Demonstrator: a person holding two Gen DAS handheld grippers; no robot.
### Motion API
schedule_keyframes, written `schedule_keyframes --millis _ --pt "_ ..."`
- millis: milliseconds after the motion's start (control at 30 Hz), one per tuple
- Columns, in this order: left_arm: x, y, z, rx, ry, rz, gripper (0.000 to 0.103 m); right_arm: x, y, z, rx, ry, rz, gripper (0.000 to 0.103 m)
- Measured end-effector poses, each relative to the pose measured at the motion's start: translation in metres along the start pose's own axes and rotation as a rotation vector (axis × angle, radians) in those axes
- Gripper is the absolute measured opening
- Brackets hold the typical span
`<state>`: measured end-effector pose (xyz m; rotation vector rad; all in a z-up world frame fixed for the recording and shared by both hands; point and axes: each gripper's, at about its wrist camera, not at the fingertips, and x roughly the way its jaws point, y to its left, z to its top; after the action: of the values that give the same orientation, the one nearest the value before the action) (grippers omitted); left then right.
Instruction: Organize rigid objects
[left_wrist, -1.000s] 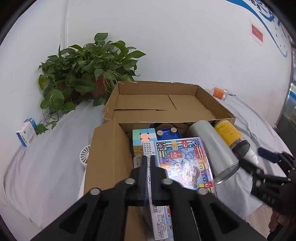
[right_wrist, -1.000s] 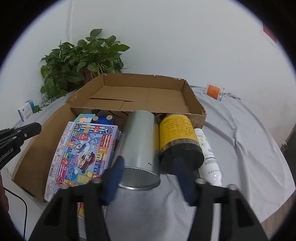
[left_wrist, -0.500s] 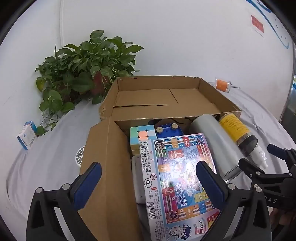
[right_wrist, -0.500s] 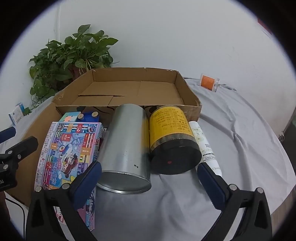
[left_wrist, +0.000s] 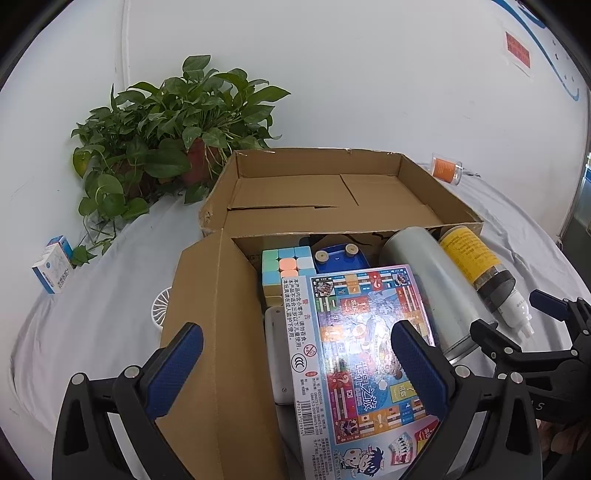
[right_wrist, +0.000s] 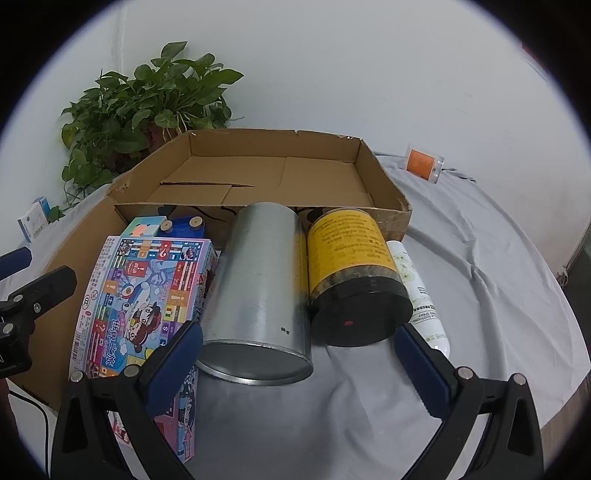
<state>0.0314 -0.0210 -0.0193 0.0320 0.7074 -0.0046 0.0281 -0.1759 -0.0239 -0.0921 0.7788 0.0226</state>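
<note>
A cardboard box (left_wrist: 317, 192) (right_wrist: 258, 177) lies open on the grey cloth. In front of it lie a colourful board game box (left_wrist: 354, 350) (right_wrist: 144, 291), a pastel cube (left_wrist: 282, 262), a blue toy (left_wrist: 340, 254), a silver tin (right_wrist: 258, 291) (left_wrist: 436, 284), a yellow-labelled jar (right_wrist: 351, 273) (left_wrist: 476, 258) and a white spray bottle (right_wrist: 417, 295). My left gripper (left_wrist: 295, 350) is open and empty, above the game box's near end. My right gripper (right_wrist: 299, 350) is open and empty, just in front of the tin and jar.
A potted plant (left_wrist: 170, 136) stands at the back left against the wall. A small blue-white carton (left_wrist: 53, 266) lies left of it. An orange-labelled cup (left_wrist: 447, 170) lies at the back right. A white fan (left_wrist: 160, 306) peeks out beside the cardboard flap (left_wrist: 210, 332).
My left gripper was shut on the game box's edge, then opened and let it go. My right gripper opened wider. Both drew back slightly.
</note>
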Motion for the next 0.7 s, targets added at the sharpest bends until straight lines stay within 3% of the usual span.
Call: schedule_keyframes --millis 233,367,533,700 --pt "0.001 0.004 -0.001 -0.011 0.014 -0.004 0.103 0.000 0.008 -0.002 -0.015 0.007 0.003 0.103" --pt "-0.003 0.012 -0.001 -0.027 0.006 -0.009 0.103 -0.006 0.017 0.000 -0.035 -0.012 0.053 0.103" --pt "-0.016 0.055 -0.010 -0.102 0.009 -0.033 0.103 -0.023 0.041 0.000 -0.100 -0.048 0.257 0.103" --pt "-0.016 0.102 -0.035 -0.180 0.075 -0.066 0.097 -0.049 0.094 -0.008 -0.238 -0.048 0.551 0.103"
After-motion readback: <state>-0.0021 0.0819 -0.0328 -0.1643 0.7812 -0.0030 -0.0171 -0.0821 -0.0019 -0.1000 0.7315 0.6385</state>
